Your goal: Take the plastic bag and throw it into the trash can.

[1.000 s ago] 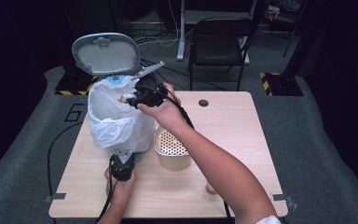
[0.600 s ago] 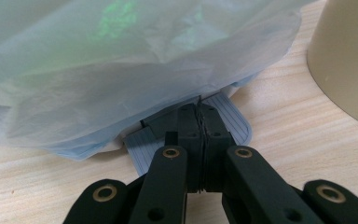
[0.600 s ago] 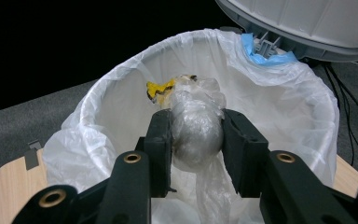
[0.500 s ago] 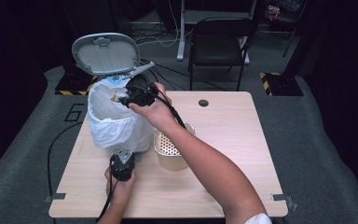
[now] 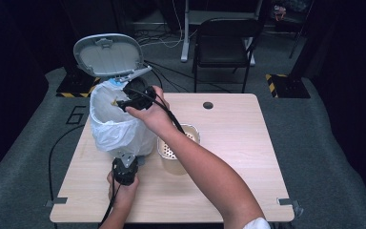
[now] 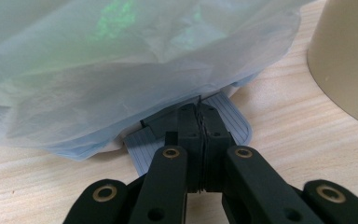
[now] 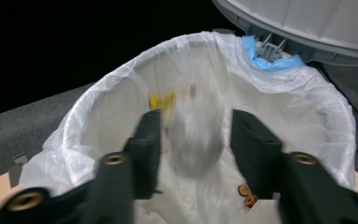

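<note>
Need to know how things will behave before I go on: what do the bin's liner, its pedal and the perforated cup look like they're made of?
The liner looks like thin translucent plastic film, crinkled and folded over the rim. The pedal looks like moulded grey plastic, matte and ribbed. The perforated cup is beige, smooth and matte, probably plastic, though coated metal can't be ruled out.

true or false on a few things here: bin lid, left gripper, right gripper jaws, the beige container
1. The bin lid is up. True.
2. The left gripper is shut, pressing the bin's pedal. True.
3. The right gripper is clamped on the bag's rim. False: its jaws stand apart over the open bin bag, a blurred grey item between them.
4. The beige perforated container sits inside the bin. False: it stands on the table beside it.
</note>
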The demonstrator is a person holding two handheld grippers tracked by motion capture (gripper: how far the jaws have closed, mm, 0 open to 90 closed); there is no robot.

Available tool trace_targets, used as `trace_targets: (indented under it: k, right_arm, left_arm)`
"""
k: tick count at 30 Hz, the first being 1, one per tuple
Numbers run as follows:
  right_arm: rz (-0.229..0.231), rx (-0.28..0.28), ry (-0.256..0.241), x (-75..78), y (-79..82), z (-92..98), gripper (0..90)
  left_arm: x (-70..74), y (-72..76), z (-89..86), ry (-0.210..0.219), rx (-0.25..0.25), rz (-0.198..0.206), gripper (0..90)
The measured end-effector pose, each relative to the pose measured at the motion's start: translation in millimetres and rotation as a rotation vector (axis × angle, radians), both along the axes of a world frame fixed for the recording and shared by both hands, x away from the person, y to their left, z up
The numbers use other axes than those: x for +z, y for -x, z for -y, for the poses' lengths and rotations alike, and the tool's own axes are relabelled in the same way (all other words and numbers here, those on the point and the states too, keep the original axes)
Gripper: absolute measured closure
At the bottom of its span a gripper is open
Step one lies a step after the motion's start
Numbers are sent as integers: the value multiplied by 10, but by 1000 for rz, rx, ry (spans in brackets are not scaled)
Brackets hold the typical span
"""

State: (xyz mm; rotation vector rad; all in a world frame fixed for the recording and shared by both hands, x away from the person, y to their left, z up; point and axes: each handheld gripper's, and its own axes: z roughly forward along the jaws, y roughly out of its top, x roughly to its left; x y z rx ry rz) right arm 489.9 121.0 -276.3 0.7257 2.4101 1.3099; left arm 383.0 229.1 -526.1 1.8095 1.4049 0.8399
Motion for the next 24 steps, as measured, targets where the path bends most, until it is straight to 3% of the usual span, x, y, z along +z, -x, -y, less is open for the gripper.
trace_targets:
  k: [11,13,19,24]
  right_arm:
    - [29,16,-6,68,125,108,468]
    - [29,15,-3,84,142,144,468]
    - [31,-13,-11,134,135,329,464]
    - [33,-22,-12,159,173,490,444]
  left_arm:
    - [2,2,5,8,-2,-3,890]
    - [4,1,-7,-8,-4,-4,890]
    - [2,1,2,12,-3,-3,890]
    - [7,0,-10,-2,-6,-8,890]
